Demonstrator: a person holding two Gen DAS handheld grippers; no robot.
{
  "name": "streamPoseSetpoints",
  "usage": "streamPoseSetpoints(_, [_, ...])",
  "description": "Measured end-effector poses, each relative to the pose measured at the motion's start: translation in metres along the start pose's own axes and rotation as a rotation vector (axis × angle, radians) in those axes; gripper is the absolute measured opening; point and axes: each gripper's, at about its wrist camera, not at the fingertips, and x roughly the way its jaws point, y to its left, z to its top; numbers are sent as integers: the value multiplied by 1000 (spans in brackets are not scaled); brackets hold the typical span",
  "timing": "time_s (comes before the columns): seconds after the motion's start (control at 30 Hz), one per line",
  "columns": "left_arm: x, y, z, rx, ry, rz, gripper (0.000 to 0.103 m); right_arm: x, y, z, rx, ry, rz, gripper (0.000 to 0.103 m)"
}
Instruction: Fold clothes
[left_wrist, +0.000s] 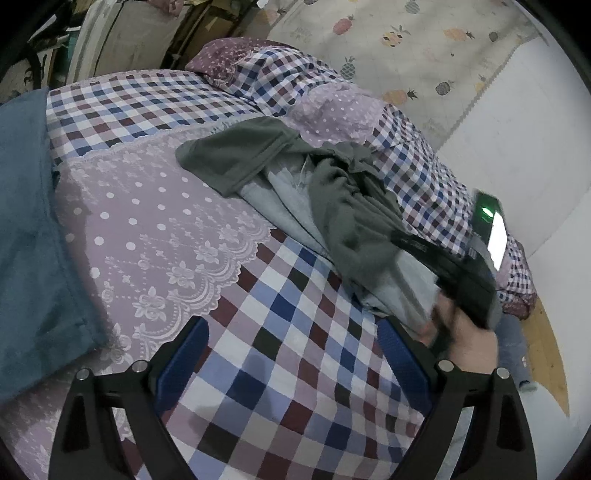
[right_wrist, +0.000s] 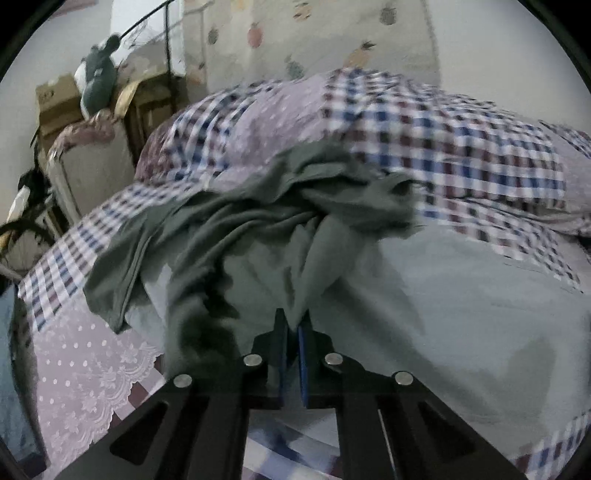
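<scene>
**A:** Where are the two claws, and what are they doing?

**B:** The right claw (right_wrist: 291, 332) has its blue pads pressed together on a fold of the dark green garment (right_wrist: 258, 221), so it is clamped on that cloth. The fabric rises from the pinch in tight gathers. The left claw (left_wrist: 291, 354) is spread wide, its blue fingers (left_wrist: 184, 354) holding nothing, above the checked bedspread (left_wrist: 295, 387) without touching it.

**A:** Where do the clothes lie?

**B:** On the bed. The green garment is bunched over a light grey garment (right_wrist: 461, 314), which lies spread flat. In the left wrist view the pile sits to the right and farther off than the open claw, with one green sleeve (left_wrist: 229, 155) lying flat toward the left.

**A:** Any writing or labels?

**B:** The black body of the right-hand tool (left_wrist: 461, 273) carries a small pale mark, too blurred to read. A green light (left_wrist: 487, 212) glows on it. A hand (left_wrist: 469, 343) grips it.

**A:** Edges and open room?

**B:** Left of the pile, lilac lace-trimmed cloth (left_wrist: 155, 236) and checks lie bare. A blue blanket (left_wrist: 29, 229) borders the far left. Pillows (left_wrist: 332, 110) lie beyond the pile. The bed's right edge drops to a wooden floor (left_wrist: 546, 350).
</scene>
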Motion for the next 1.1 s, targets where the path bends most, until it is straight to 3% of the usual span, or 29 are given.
streamPoseSetpoints(0.4, [9, -12, -5, 8, 34, -27, 90, -77, -97, -13, 106, -61, -129, 0])
streamPoseSetpoints(0.57, [9, -15, -8, 14, 28, -28, 90, -82, -119, -27, 127, -24, -81, 4])
streamPoseSetpoints(0.63, [9, -19, -11, 26, 27, -33, 90, -75, -112, -31, 123, -1, -47, 8])
streamPoseSetpoints(0.67, [10, -20, -12, 30, 28, -38, 90, -71, -108, -33, 120, 12, -27, 22])
streamPoseSetpoints(0.7, [10, -21, -13, 34, 29, -39, 90, -66, -102, -35, 109, 22, -4, 42])
streamPoseSetpoints(0.77, [11, -22, -12, 39, 28, -33, 90, -57, -80, -37, 49, 29, 23, 54])
streamPoseSetpoints(0.97, [11, -18, -10, 20, 25, -31, 90, -33, -14, -43, -188, 57, 65, 60])
streamPoseSetpoints(1.1, [13, -19, -10, 23, 39, -36, 90, -12, 13, -50, -301, 90, 21, 61])
